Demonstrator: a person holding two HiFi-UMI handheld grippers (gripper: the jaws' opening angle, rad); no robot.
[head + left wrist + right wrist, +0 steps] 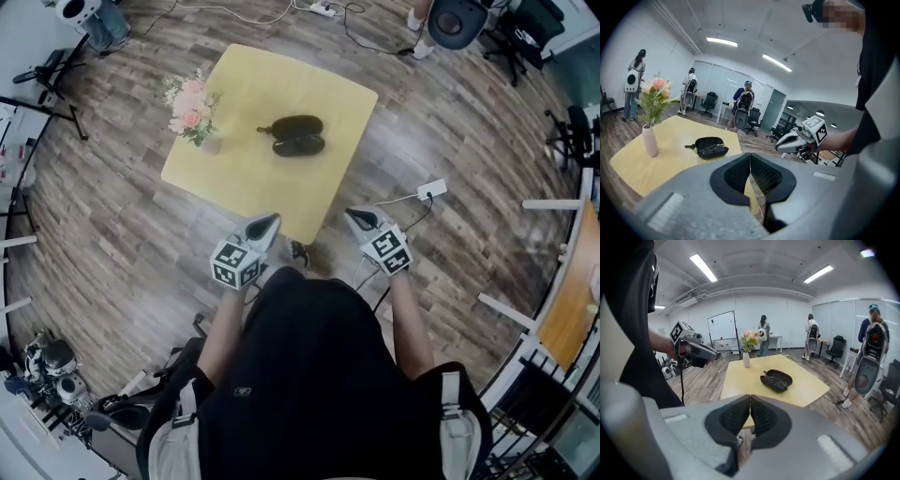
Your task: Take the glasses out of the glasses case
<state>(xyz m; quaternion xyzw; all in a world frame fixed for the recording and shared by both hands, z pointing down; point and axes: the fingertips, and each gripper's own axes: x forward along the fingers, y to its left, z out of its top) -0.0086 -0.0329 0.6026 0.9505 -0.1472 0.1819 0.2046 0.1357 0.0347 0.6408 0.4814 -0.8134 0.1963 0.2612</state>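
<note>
A black glasses case (297, 134) lies open in the middle of the yellow table (246, 172), with the glasses (300, 145) resting in its near half. The same case (709, 146) (776, 379) shows in both gripper views, well ahead of the jaws. My left gripper (272, 221) and right gripper (353, 217) hang side by side in the air off the table's near edge, close to my body. Both are shut with nothing held between them. The jaws meet in the left gripper view (750, 165) and the right gripper view (750, 407).
A white vase of pink flowers (194, 114) stands at the table's left side. A white plug block and cable (430, 189) lie on the wooden floor to the right. Office chairs (525, 28), tripods (42, 75) and several people (809, 336) stand around the room.
</note>
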